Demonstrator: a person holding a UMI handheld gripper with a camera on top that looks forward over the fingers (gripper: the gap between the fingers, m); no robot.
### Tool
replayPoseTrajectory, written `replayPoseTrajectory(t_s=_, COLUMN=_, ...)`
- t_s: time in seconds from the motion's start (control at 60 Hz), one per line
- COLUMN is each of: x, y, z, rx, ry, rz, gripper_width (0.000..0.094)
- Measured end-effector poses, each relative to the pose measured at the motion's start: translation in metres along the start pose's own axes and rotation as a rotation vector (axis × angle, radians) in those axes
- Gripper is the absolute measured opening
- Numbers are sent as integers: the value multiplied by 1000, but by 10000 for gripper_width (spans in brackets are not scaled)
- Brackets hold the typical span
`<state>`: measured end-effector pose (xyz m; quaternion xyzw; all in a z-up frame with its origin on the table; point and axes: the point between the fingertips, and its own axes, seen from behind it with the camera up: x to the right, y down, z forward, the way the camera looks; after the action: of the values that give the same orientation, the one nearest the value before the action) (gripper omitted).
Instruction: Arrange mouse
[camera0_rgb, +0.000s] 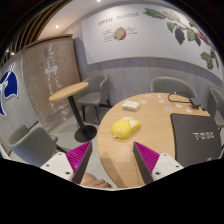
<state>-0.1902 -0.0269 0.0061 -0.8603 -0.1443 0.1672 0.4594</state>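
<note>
A yellow mouse (123, 127) lies on the round wooden table (150, 135), beyond my fingers and slightly right of the middle between them. A dark mouse mat with white lettering (196, 134) lies on the table to the right of the mouse. My gripper (113, 160) is open and empty, its magenta pads (80, 156) spread wide above the table's near edge. A person's hand (97, 183) shows low between the fingers.
A small white object (131, 104) and a flat box (181, 102) lie on the far side of the table. A small round side table (69, 92) and grey chairs (95, 96) stand to the left. A wall with a leaf print is behind.
</note>
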Motion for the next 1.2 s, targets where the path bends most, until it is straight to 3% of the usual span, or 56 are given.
replayPoseTrajectory(t_s=0.083, x=3, y=0, z=31, rx=-47, ry=33, rz=0, gripper_width=848)
replayPoseTrajectory(t_s=0.383, x=27, y=-36, z=90, rx=-75, ry=117, rz=4, gripper_width=806)
replayPoseTrajectory(t_s=0.467, x=37, y=-40, z=98, rx=-87, ry=143, rz=8, gripper_width=582)
replayPoseTrajectory(t_s=0.6, x=38, y=-45, z=100, rx=-77, ry=125, rz=45, gripper_width=436)
replayPoseTrajectory(t_s=0.667, x=40, y=-54, z=86, rx=-36, ry=122, rz=60, gripper_width=402)
replayPoseTrajectory(t_s=0.817, x=74, y=-134, z=-7, rx=209, ry=137, rz=-28, gripper_width=396)
replayPoseTrajectory(t_s=0.933, x=160, y=-152, z=-76, rx=276, ry=292, rz=-62, gripper_width=394)
replayPoseTrajectory(t_s=1.033, x=248, y=-116, z=-87, rx=184, ry=425, rz=-27, gripper_width=393)
replayPoseTrajectory(t_s=1.117, x=298, y=-49, z=-78, rx=52, ry=447, rz=50, gripper_width=393)
replayPoseTrajectory(t_s=1.2, x=324, y=-20, z=-64, rx=-57, ry=446, rz=106, gripper_width=393)
